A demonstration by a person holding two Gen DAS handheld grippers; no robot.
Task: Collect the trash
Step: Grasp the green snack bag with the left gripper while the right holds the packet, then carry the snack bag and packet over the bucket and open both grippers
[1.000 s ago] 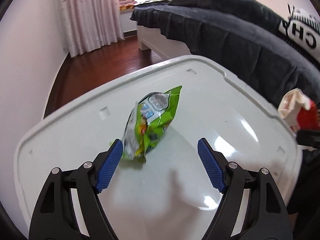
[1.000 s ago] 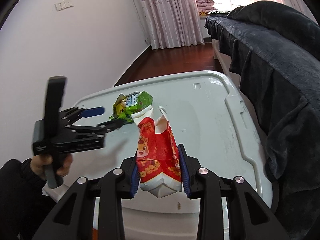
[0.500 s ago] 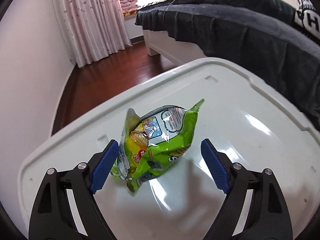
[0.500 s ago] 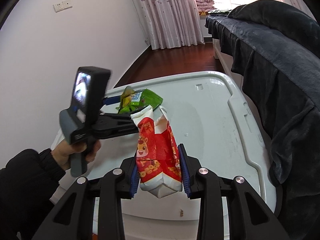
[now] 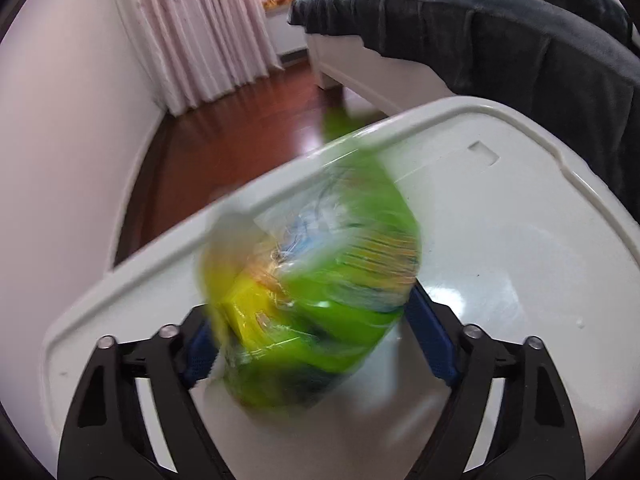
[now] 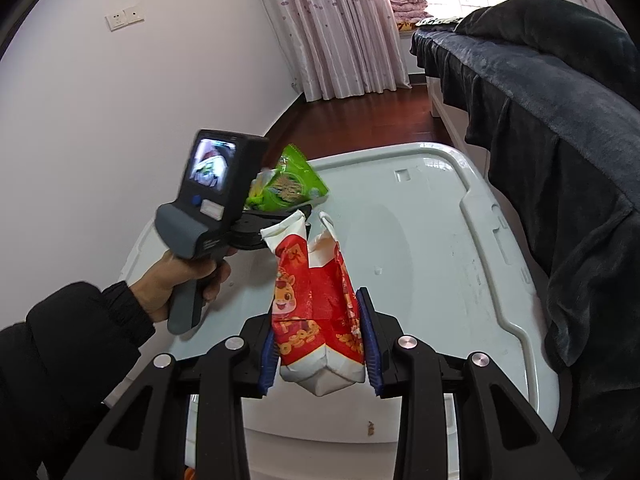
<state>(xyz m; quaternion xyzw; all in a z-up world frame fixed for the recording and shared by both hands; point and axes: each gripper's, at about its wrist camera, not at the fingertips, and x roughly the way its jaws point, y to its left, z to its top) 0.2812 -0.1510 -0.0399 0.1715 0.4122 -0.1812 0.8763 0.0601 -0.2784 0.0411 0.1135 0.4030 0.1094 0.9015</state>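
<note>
Left hand-held gripper (image 5: 308, 332): clamped on the green bag (image 5: 316, 292), lifted off the white lid (image 5: 520, 248); bag blurred.
Right hand-held gripper (image 6: 320, 344): pinching the red carton (image 6: 316, 312) upright, above the lid's near edge.
Doing it well: keep both squeezes firm; crinkly film slips easily.
Bin: not visible.

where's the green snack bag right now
The green snack bag sits between the fingers of the left hand-held gripper, raised over the white bin lid; in the right wrist view it is behind the red carton.
</note>
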